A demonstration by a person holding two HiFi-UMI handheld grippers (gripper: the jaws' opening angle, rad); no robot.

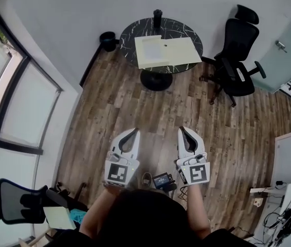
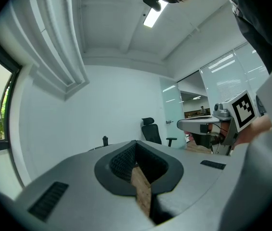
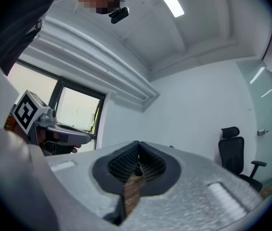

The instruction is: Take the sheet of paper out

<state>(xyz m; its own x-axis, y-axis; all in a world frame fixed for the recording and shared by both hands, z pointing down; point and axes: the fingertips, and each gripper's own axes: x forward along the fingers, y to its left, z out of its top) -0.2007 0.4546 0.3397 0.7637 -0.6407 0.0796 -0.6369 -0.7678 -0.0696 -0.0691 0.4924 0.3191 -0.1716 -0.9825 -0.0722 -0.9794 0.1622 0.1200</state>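
Both tools are held low, side by side, over the wood floor [image 1: 150,112]. The left hand-held gripper [image 1: 133,132] has its jaws pressed together with nothing in them. The right hand-held gripper [image 1: 183,130] is the same, jaws together and holding nothing. The sheet of paper [image 1: 148,49] lies far ahead on the round dark desk [image 1: 181,29], well apart from both. It seems to rest on a bigger cream sheet [image 1: 182,50], maybe a folder. A black chair [image 1: 237,55] stands just right of the desk.
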